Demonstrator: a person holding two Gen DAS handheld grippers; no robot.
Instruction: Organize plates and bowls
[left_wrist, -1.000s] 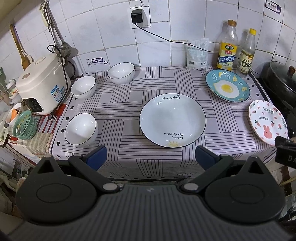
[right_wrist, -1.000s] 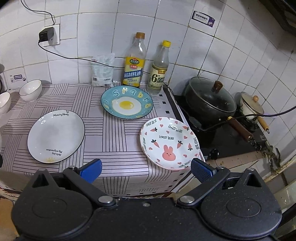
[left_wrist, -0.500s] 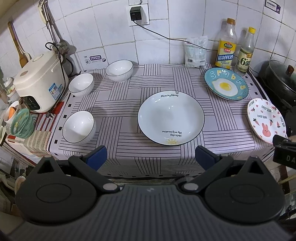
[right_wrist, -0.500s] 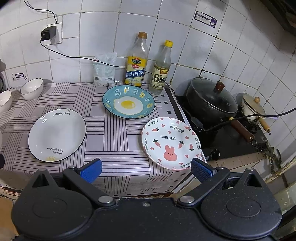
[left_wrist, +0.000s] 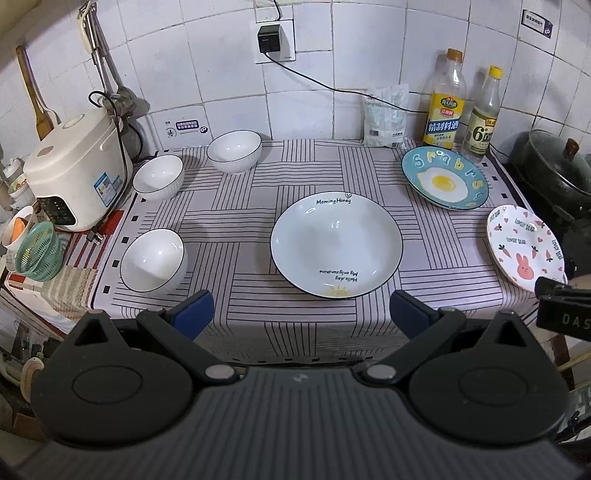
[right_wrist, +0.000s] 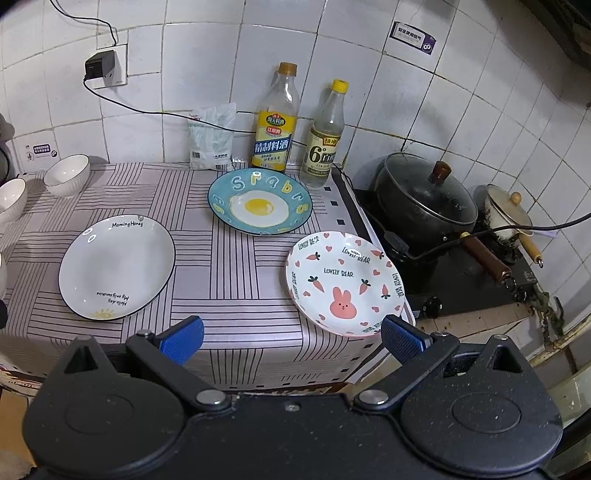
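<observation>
I count three plates: white (left_wrist: 336, 243), blue egg (left_wrist: 444, 181), and pink rabbit (left_wrist: 524, 246). Three white bowls (left_wrist: 153, 260) (left_wrist: 159, 177) (left_wrist: 234, 150) too. Two bottles (left_wrist: 443, 110) (left_wrist: 484, 122) stand behind.

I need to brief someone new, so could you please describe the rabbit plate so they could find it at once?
Start at the black lidded pot on the stove, then look to the striped tablecloth beside it. The rabbit plate sits at that cloth's near corner, closest to the stove. Unlike the blue egg plate and the plain white plate, it shows a pink rabbit, carrots and hearts.

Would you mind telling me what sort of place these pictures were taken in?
Most likely a small home kitchen: a rice cooker beside a cloth-covered counter, a lidded pot on a stove, and cooking bottles against a tiled wall.
</observation>
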